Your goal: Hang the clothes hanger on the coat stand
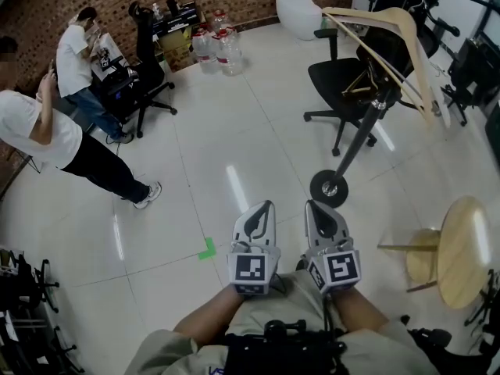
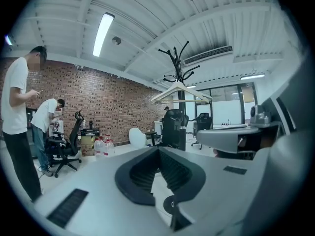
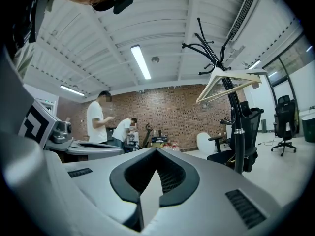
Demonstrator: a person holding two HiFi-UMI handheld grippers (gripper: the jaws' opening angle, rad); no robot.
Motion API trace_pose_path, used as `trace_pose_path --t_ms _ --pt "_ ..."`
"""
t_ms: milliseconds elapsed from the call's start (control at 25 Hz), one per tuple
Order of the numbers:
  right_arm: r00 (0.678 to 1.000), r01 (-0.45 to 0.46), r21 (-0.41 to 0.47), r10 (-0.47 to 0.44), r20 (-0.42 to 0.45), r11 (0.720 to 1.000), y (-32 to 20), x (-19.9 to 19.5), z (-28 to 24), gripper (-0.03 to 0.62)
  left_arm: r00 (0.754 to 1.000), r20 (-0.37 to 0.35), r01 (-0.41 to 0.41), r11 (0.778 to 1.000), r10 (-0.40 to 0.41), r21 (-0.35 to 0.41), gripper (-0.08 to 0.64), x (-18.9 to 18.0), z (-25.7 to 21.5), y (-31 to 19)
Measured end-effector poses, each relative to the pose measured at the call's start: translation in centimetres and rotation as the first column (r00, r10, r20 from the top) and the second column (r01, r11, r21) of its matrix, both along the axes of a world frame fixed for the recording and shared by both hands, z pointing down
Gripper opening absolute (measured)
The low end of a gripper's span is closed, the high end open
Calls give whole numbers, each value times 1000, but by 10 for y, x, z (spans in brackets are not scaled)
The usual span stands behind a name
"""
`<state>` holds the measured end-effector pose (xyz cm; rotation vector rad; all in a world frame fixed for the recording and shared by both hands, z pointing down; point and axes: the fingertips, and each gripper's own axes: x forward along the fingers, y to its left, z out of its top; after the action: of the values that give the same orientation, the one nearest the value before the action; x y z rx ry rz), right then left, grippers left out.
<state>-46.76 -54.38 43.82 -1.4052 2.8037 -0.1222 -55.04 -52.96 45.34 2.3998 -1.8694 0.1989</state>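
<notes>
Left gripper (image 1: 264, 207) and right gripper (image 1: 316, 205), jaws closed and empty, sit side by side. Bare floor (image 1: 234, 123) runs ahead to the coat stand (image 1: 366, 135), clothes hanger (image 1: 391, 23) on its hooks.

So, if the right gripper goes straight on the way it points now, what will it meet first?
Probably nothing near. The line of the right gripper passes left of the coat stand and runs toward the water bottles by the brick wall. Depth is hard to judge here.
</notes>
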Motion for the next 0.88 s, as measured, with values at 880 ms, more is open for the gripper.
trace_pose_path --t_ms 880 --pt "1000 3 -65 -4 -6 998 6 4 17 0 999 -36 4 1000 -4 19 12 -4 2 8"
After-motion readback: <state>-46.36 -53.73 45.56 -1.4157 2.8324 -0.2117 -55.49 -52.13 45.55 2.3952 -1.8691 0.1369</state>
